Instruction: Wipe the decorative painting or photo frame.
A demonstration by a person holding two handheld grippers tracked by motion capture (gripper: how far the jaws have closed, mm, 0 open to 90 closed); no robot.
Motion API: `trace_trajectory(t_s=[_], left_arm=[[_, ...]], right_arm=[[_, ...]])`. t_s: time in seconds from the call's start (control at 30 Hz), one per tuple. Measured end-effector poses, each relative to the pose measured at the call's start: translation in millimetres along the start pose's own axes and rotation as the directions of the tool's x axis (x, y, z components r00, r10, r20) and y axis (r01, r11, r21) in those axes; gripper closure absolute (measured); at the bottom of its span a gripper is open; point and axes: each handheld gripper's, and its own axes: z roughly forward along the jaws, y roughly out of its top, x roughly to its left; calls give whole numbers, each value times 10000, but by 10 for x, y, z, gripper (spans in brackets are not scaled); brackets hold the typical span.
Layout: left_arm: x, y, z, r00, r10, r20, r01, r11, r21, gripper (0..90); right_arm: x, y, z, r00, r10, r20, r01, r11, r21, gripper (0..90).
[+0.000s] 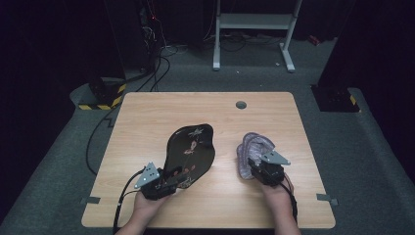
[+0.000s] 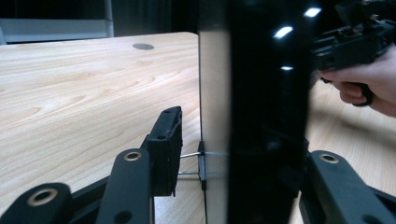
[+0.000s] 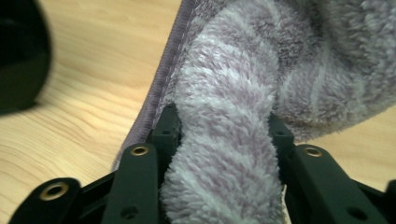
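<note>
High view | left claw (image 1: 172, 180) released, black tray (image 1: 192, 149) between jaws | right claw (image 1: 255, 166) grasping towel (image 1: 252, 147)

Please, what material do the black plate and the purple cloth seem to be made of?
The black plate looks like glossy lacquer or glazed ceramic, perhaps plastic: its dark surface mirrors bright lamp spots and carries a painted pink pattern. The purple cloth looks like soft fleece or terry microfibre, matte: it has fluffy pile, pale stripes and a stitched hem, and it bunches between the right gripper fingers.
</note>
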Motion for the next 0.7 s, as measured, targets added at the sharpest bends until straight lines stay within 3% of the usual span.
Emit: trace_trajectory(t_s=[0.1, 0.2, 0.27, 0.4, 0.5, 0.7], left_arm=[[6, 6, 6, 9999, -54, 122, 54, 10000, 45, 531], [-8, 22, 24, 9997, 228, 74, -230, 9994, 251, 527], [-3, 31, 25, 9998, 198, 92, -200, 9993, 302, 520], [-25, 41, 2, 9996, 233, 140, -239, 9988, 424, 508], [-43, 4, -42, 9997, 192, 154, -198, 9990, 397, 478], [-7, -2, -149, 9995, 148, 282, -143, 9998, -166, 448]], right_arm=[[-33, -43, 80, 9998, -64, 202, 54, 9988, 495, 549], [-49, -86, 167, 9996, -100, 269, 70, 9940, 1093, 492], [-66, -98, 194, 9996, -12, 275, -21, 9928, 1196, 435], [-104, -56, 152, 9986, 298, 439, -338, 9951, 927, 283], [-111, -32, 87, 9980, 355, 523, -381, 9980, 505, 252], [-99, 17, -6, 9978, 371, 543, -373, 9993, 40, 244]])
